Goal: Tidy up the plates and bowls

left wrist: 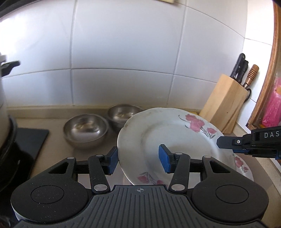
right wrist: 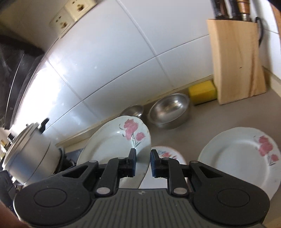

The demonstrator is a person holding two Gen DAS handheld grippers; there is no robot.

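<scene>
Surface: a beige tabletop (left wrist: 56, 149) running along a wall of large white glossy tiles (left wrist: 123, 43), with a pale raised strip where the two meet. Two wall sockets (right wrist: 70, 14) sit high on the tiles. At the right end there is a wooden frame (left wrist: 274, 70) with something pink (left wrist: 274, 108) behind it.

Task items: the flowered plate (left wrist: 175, 133) stands tilted above the tabletop, in front of the two steel bowls. My right tongs (left wrist: 221, 143) are pressed together on its rim on the far side from the left tongs. My left tongs (left wrist: 138, 159) are partly spread with the plate's lower edge between them. One pad (left wrist: 112, 158) sits right at the rim and the other lies over the plate's face. Whether they press on it I cannot tell.

A second flowered plate (right wrist: 233, 157) lies flat on the tabletop to the right. A smaller dish (right wrist: 168, 154) with a coloured pattern lies between it and the held plate, partly hidden by my tongs. The near steel bowl (left wrist: 86, 129) and the far steel bowl (left wrist: 123, 114) stand upright side by side close to the wall.

Other items: a wooden knife block (left wrist: 226, 103) with handles sticking out stands in the right corner. A yellow sponge (right wrist: 202, 92) lies just beside it against the wall. At the left, a metal lidded pot (right wrist: 29, 149) stands on a dark cooktop (left wrist: 29, 140).
</scene>
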